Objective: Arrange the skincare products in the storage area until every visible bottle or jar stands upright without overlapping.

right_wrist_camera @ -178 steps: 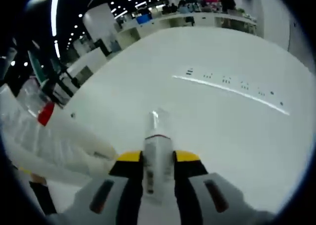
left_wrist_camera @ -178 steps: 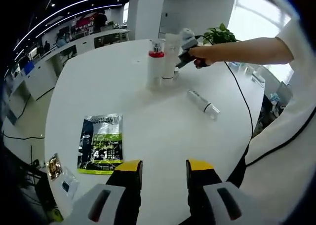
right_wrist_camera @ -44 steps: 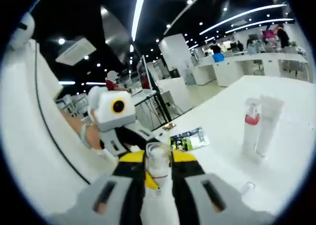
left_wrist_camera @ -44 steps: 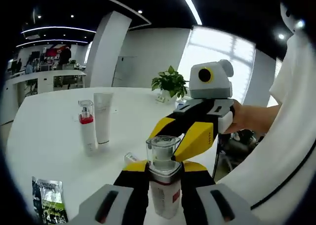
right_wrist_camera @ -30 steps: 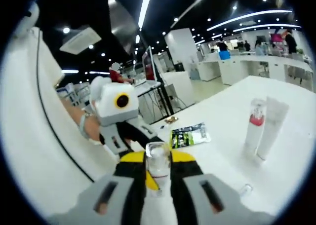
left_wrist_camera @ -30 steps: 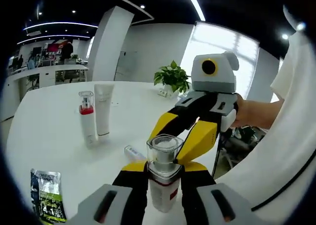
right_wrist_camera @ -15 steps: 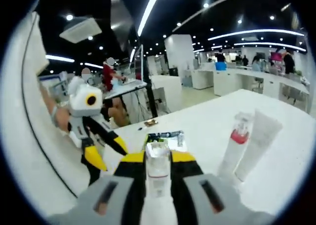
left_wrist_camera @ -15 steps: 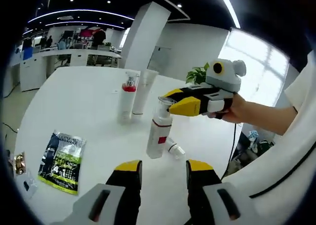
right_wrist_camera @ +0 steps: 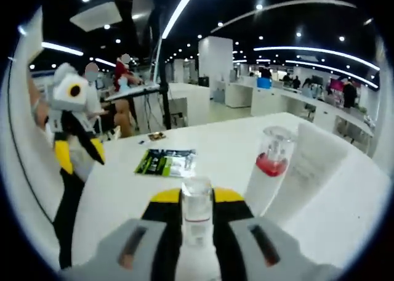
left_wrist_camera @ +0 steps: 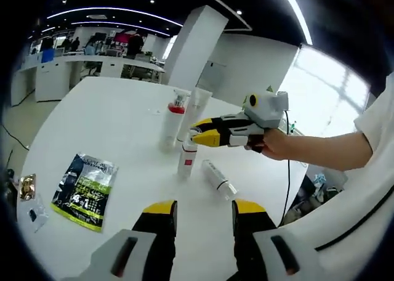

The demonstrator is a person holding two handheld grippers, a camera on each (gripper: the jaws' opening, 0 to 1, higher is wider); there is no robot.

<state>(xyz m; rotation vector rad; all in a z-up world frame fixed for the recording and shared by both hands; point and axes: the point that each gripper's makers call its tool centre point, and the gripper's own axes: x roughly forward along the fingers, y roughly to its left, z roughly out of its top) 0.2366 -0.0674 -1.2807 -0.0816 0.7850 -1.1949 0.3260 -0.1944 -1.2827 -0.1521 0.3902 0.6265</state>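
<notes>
I am holding a small pump bottle (left_wrist_camera: pixel 188 158) upright in my right gripper (left_wrist_camera: pixel 198 136), its jaws closed on the clear cap (right_wrist_camera: pixel 196 202). In the left gripper view the bottle's base sits on or just above the white table (left_wrist_camera: pixel 117 127); I cannot tell whether it touches. I am bringing it in just beside the red-collared pump bottle (left_wrist_camera: pixel 174 119) and the white tube (left_wrist_camera: pixel 198 102), which already stand upright together, so the upright products form one group without overlapping. In the right gripper view those two rise just past my jaws, the red-collared bottle (right_wrist_camera: pixel 268 173) nearest.

My left gripper (left_wrist_camera: pixel 201 214) hangs back over the table with its jaws apart and nothing between them, giving me a wide look at the scene. One clear bottle (left_wrist_camera: pixel 217 178) lies on its side near the group and, I judge, needs standing up next. A green sachet (left_wrist_camera: pixel 83 182) lies flat, well apart.
</notes>
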